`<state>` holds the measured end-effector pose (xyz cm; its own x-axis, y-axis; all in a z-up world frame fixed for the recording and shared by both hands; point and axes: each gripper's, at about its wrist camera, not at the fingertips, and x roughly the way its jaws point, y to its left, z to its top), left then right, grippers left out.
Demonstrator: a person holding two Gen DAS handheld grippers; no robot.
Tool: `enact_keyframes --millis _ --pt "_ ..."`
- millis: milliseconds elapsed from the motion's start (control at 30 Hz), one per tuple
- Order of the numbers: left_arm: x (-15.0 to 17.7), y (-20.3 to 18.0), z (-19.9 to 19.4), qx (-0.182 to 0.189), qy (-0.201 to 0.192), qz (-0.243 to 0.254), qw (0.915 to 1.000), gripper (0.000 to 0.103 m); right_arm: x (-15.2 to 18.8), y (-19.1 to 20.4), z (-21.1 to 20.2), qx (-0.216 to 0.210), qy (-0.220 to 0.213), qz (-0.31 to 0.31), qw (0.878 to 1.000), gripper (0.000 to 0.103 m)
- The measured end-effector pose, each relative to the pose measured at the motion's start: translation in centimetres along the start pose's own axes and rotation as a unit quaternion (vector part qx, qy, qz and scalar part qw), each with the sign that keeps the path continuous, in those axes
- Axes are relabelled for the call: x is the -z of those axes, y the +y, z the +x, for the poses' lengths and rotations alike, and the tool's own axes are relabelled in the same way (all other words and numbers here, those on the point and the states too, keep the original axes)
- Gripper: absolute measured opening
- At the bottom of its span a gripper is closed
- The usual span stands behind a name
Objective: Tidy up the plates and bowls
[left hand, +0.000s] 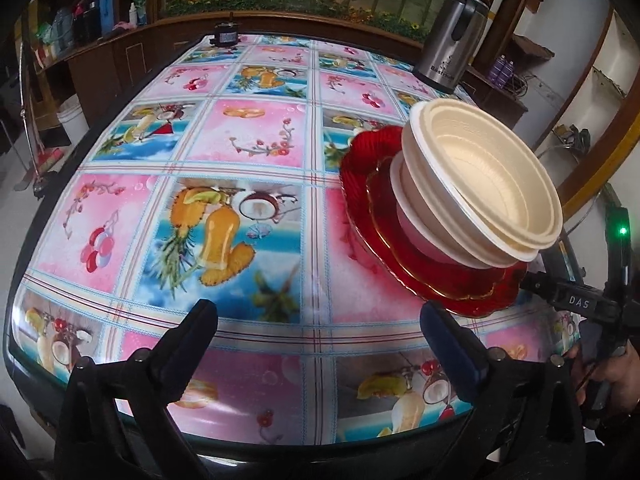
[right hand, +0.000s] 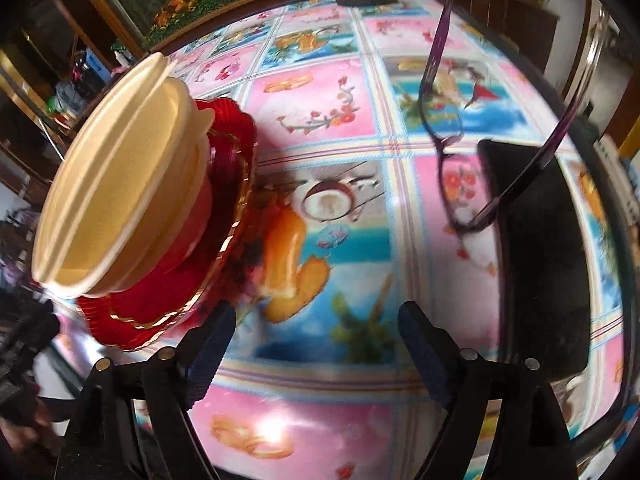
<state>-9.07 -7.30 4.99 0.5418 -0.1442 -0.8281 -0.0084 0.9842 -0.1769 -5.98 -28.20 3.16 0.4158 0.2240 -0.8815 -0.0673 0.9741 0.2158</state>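
A stack of cream bowls (left hand: 476,176) sits on stacked red plates with gold rims (left hand: 432,268) on the table's right side; a pink bowl seems to be lowest in the stack. The same bowls (right hand: 120,196) and red plates (right hand: 224,184) show at the left of the right wrist view. My left gripper (left hand: 320,328) is open and empty, to the left of and nearer than the plates. My right gripper (right hand: 316,336) is open and empty, just right of the plates. The right gripper's body (left hand: 580,304) shows beside the plates in the left wrist view.
The table carries a fruit-patterned cloth (left hand: 240,200). A steel kettle (left hand: 452,40) stands at the far right, a small dark object (left hand: 226,34) at the far edge. Purple glasses (right hand: 448,148) and a black flat object (right hand: 540,264) lie at the right.
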Motion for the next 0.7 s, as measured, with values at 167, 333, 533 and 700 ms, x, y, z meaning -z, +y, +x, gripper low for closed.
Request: enact_keyframes --millis 167,333,533,700 --pt "-1.0 0.8 0.1 -0.031 -0.01 -0.011 0.9994 0.101 -0.6 -0.5 0.6 0.023 -0.03 -0.008 0.999 0.096" --pt "-2.1 1.9 0.9 -0.061 -0.005 -0.024 0.9978 0.101 -1.4 0.7 1.8 0.051 -0.04 -0.048 0.997 0.103" --pt "-4.0 1.7 0.8 -0.156 -0.015 -0.007 0.9876 0.101 -2.2 1.1 2.6 0.074 -0.043 -0.069 0.994 0.102" --pt "-5.3 2.4 0.3 -0.146 -0.026 -0.008 0.9889 0.101 -2.8 1.2 3.0 0.076 -0.051 -0.079 0.993 0.102"
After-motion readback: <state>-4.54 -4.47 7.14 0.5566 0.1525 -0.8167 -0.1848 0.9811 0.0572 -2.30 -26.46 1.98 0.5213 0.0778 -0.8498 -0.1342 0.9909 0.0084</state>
